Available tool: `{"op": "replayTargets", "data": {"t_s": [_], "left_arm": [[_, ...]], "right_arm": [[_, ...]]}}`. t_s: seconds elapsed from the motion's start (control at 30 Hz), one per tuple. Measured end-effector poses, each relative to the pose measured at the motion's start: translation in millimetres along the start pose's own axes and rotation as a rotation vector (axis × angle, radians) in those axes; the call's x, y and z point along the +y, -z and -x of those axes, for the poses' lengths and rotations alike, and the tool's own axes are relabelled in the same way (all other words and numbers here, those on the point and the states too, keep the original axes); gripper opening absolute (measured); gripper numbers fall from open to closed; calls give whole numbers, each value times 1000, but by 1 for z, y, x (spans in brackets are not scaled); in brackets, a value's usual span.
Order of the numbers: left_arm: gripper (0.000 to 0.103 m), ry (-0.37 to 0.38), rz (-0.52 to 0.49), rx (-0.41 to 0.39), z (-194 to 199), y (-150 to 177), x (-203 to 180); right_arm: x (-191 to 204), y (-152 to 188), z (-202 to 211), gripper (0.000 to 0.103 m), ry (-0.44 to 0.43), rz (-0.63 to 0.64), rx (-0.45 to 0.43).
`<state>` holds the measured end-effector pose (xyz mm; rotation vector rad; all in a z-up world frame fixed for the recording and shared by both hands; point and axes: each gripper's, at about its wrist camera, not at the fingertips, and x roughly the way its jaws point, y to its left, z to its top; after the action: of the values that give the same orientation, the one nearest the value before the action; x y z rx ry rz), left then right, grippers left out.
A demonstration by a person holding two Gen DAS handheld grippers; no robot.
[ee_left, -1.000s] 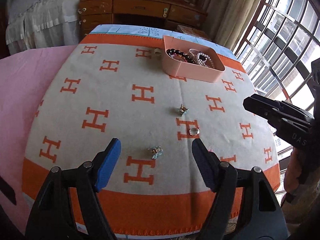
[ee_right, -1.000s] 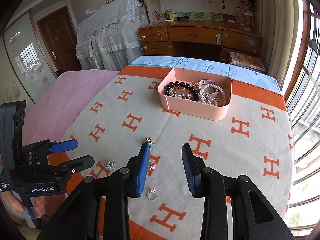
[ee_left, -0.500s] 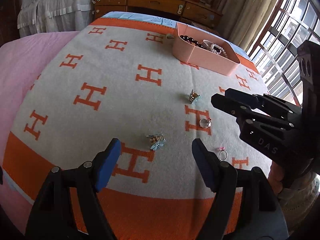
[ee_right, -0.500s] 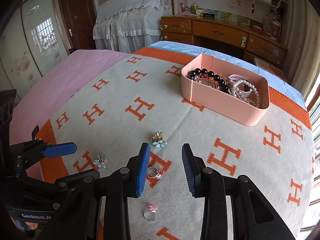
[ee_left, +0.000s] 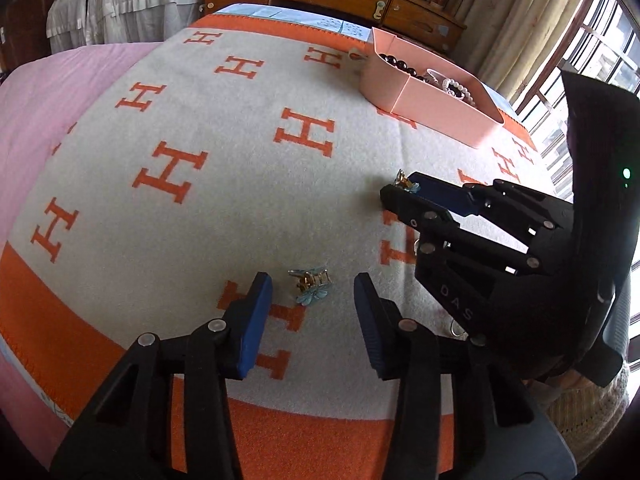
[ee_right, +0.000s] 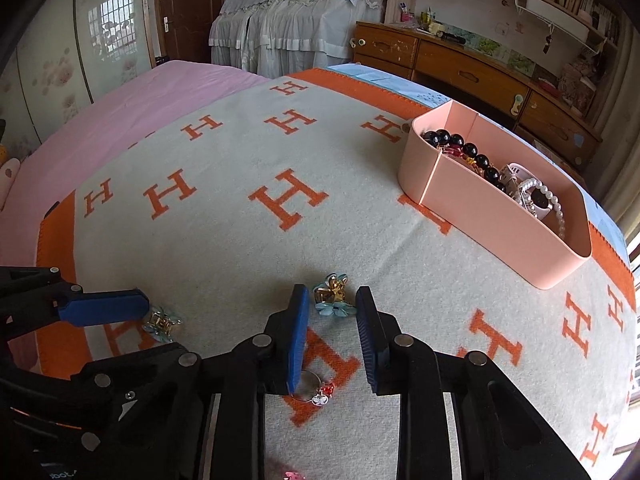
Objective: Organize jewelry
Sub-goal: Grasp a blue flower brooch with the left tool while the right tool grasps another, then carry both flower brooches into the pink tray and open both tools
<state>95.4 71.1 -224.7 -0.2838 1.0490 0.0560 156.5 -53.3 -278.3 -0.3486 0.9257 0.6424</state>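
Note:
A blue flower hair clip (ee_left: 310, 287) lies on the H-patterned blanket (ee_left: 224, 208), between the tips of my open left gripper (ee_left: 308, 294); it shows too in the right wrist view (ee_right: 162, 323). A second blue and gold flower clip (ee_right: 333, 295) lies between the tips of my open right gripper (ee_right: 332, 304), also seen in the left wrist view (ee_left: 405, 181). A ring with a red and white charm (ee_right: 316, 390) lies under the right gripper. The pink tray (ee_right: 492, 216) holds bead and pearl bracelets at the back right.
A pink ring (ee_right: 290, 474) lies at the bottom edge of the right wrist view. Pink bedding (ee_right: 132, 100) lies to the left. A wooden desk (ee_right: 460, 68) and a window (ee_left: 592, 40) stand beyond the bed.
Both grippers have come lower and forward. The left now straddles the near flower clip and the right straddles the far one. Both stay open.

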Motion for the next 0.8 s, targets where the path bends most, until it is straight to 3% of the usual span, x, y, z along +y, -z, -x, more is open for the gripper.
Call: {"op": "replayTargets", "data": {"t_s": [0.23, 0.8], "left_arm": [[19, -16, 5, -6, -3, -1, -3], [19, 17, -7, -14, -3, -4, -5]], "right_arm": [[-7, 8, 3, 20, -20, -56, -31], [-26, 16, 10, 19, -74, -160, -47]]}}
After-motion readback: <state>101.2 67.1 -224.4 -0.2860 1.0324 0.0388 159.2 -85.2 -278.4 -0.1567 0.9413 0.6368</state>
